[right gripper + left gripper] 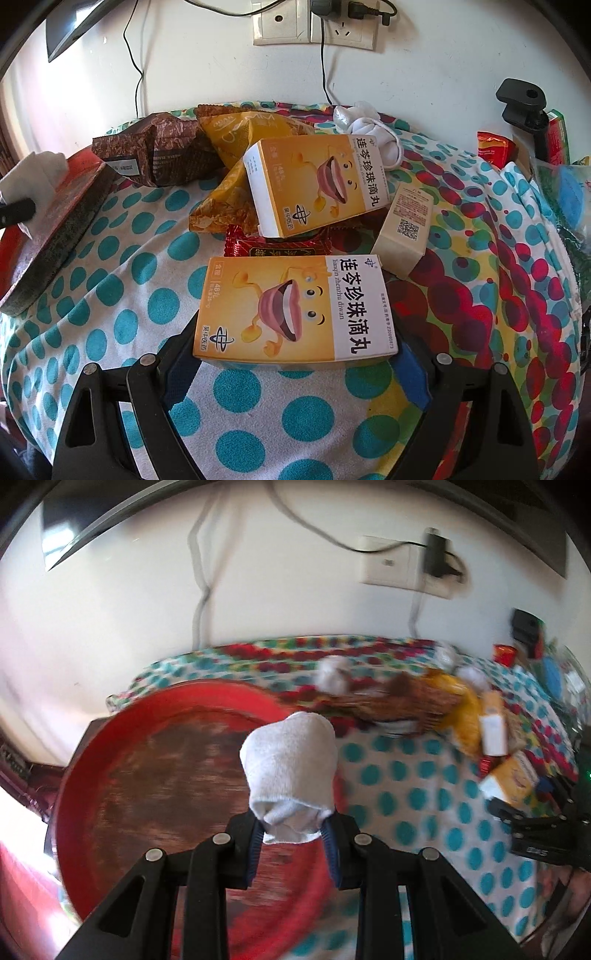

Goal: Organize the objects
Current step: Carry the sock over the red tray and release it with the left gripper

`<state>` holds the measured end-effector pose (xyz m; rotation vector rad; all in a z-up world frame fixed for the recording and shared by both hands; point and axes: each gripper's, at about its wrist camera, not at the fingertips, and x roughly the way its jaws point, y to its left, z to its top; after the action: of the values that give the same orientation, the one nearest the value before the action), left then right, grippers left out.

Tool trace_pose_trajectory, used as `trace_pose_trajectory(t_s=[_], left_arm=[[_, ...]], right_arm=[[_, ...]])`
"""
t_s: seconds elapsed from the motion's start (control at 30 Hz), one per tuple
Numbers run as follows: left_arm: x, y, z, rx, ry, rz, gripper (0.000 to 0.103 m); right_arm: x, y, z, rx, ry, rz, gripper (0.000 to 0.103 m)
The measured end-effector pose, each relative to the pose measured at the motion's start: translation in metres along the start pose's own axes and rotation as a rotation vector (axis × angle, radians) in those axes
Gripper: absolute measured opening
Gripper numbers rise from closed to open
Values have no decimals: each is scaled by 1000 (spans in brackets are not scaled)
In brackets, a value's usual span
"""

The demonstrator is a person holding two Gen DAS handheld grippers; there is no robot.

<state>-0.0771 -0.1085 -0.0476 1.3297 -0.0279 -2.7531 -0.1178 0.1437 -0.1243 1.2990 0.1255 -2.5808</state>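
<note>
- The left tool (291,834) pinches a rolled white sock (290,771) at its lower end; the sock sticks up past the fingertips, above the red tray (96,760).
- The tray's worn brown floor shows bare around the sock.
- The right tool (295,365) has its jaws set wide on either side of a yellow medicine box (291,314), which lies on the dotted tablecloth (122,258); whether the pads press on it cannot be told.
- A second yellow box (314,184) leans on snack packets (221,206) behind it.
</note>
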Motion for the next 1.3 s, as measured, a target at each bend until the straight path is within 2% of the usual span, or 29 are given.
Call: trace_pose_trajectory(t_s=[0.17, 0.37, 0.57, 0.77, 1.03, 1.17, 1.3], left_arm=[[11, 57, 3, -57, 22, 76, 29], [34, 117, 9, -145, 65, 116, 29], [51, 155, 15, -165, 107, 173, 29], [54, 176, 13, -197, 118, 181, 29], [65, 184, 9, -216, 150, 193, 32], [68, 188, 3, -234, 179, 180, 41], [61, 182, -3, -212, 176, 187, 53]], right_arm=[[1, -1, 1, -1, 2, -8, 88], [0, -4, 0, 0, 4, -19, 89], [-5, -17, -5, 7, 6, -29, 89], [-4, -13, -4, 6, 7, -31, 90], [-5, -13, -3, 9, 9, -39, 92], [-2, -2, 1, 11, 10, -41, 92], [0, 7, 3, 13, 11, -44, 92]])
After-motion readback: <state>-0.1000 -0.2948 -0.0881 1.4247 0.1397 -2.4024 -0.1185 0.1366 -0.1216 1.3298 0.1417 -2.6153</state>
